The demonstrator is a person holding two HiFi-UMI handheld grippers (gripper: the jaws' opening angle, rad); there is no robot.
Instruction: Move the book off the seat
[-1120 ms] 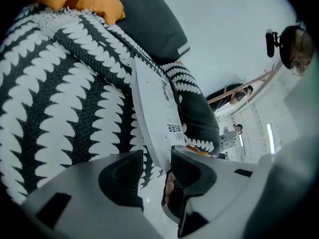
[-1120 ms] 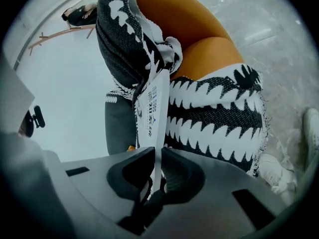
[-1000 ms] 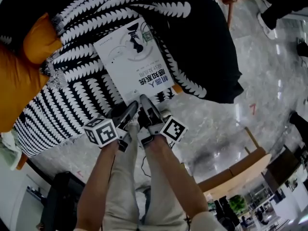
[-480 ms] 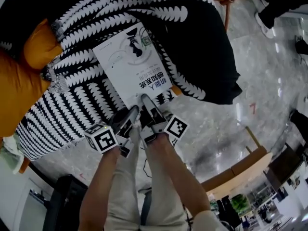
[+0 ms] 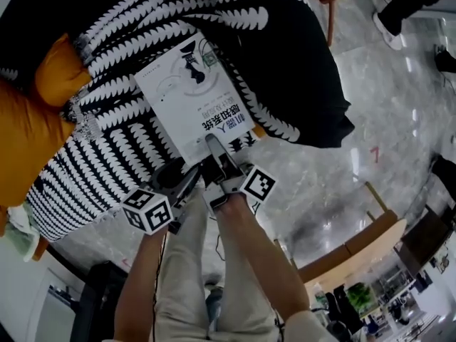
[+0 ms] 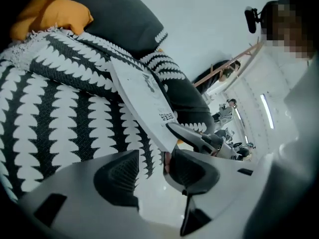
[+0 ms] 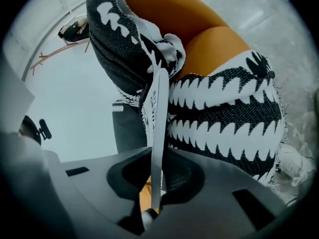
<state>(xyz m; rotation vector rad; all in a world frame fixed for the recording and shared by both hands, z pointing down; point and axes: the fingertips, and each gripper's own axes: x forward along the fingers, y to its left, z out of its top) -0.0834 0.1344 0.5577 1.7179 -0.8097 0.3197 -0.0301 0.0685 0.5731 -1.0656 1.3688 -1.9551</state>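
Head view looks steeply down on the book [image 5: 192, 95] from above its near edge, with the patterned throw [image 5: 107, 162] and the floor [image 5: 342, 184] around it. Left gripper view sits low, just short of the book's near corner, looking up along its cover. Right gripper view is tight on the book's near edge, end-on. All three share the book and the throw.

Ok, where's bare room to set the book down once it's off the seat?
Widest free patch: the grey floor, bordered by the hanging edge of the patterned throw, the person's legs and the wooden furniture. A narrower floor strip lies left of the legs, below the throw. The orange seat is crowded: throw all over it, book on top.
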